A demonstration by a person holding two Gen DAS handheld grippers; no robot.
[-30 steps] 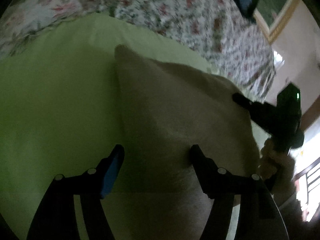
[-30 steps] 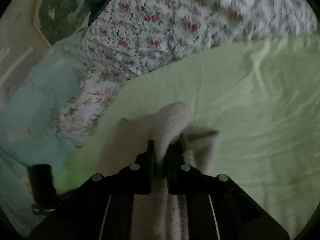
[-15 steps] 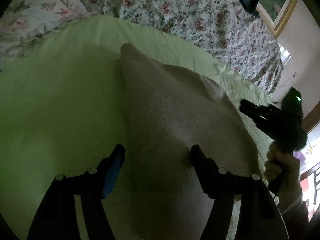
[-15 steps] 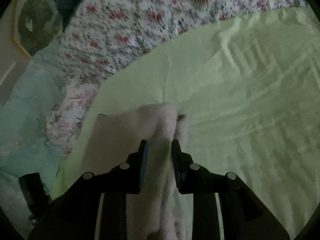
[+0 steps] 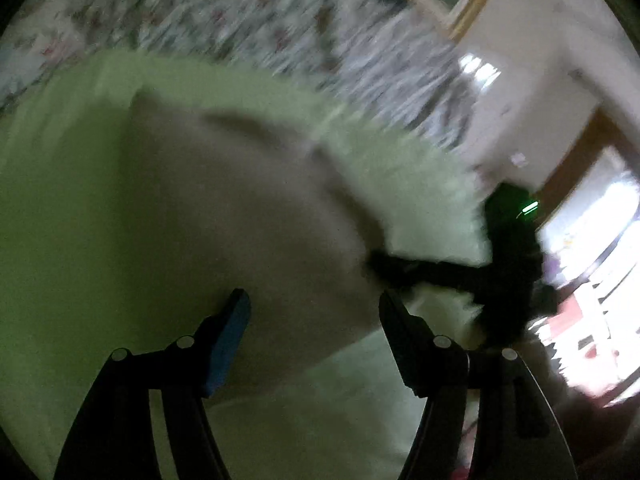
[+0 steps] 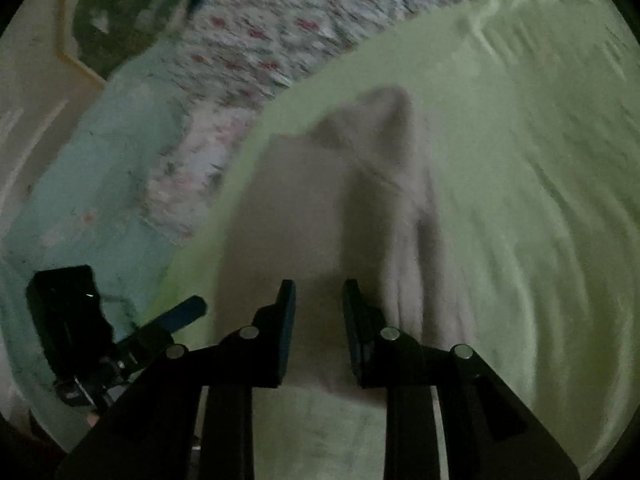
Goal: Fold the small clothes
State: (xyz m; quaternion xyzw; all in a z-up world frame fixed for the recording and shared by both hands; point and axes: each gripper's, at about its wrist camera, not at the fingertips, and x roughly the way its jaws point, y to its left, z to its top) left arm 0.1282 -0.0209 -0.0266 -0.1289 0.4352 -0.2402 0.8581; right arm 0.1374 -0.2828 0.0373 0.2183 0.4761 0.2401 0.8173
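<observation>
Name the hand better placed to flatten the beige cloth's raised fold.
Probably right: the right gripper, jaws just opened and pinching nothing, faces the beige cloth's raised fold directly ahead.

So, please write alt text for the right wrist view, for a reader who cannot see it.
The open right gripper hovers over a beige garment lying on a light green sheet. The left gripper shows at lower left, a floral bedspread behind.
</observation>
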